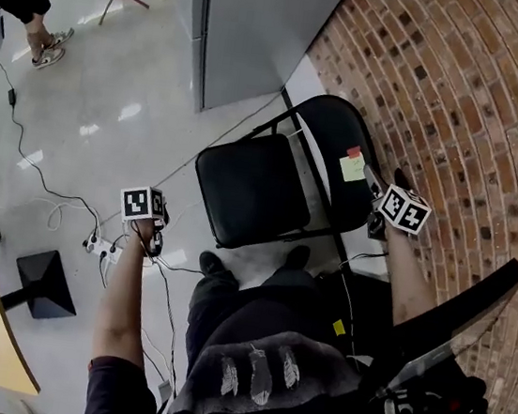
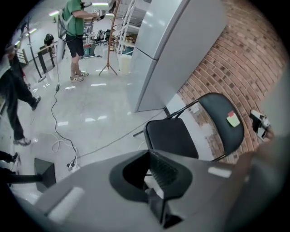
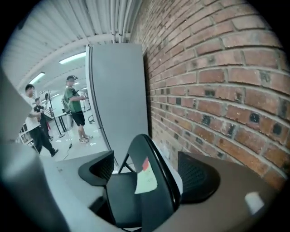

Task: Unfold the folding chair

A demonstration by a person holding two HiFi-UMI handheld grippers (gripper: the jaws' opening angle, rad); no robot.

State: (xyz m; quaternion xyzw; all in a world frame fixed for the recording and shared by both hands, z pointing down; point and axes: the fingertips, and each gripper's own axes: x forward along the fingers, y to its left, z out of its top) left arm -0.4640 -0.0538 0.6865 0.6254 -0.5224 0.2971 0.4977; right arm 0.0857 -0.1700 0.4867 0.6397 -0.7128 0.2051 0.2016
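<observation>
Two grippers hang clear of the folding chair [image 1: 252, 186], which stands on the floor [image 1: 108, 134] by the brick wall [image 1: 462, 105] at the right. Its seat is level and its backrest [image 1: 338, 145] raised, so we judge the unfolding done. Our left gripper [image 2: 154, 188] has its fingers pressed together on nothing, off to the chair's left, likely because no part needs steadying. Our right gripper [image 3: 147, 174] holds its fingers wide apart just beside the backrest's right edge. The yellow sticky note [image 1: 352, 166] shows between them, untouched as far as we can tell.
</observation>
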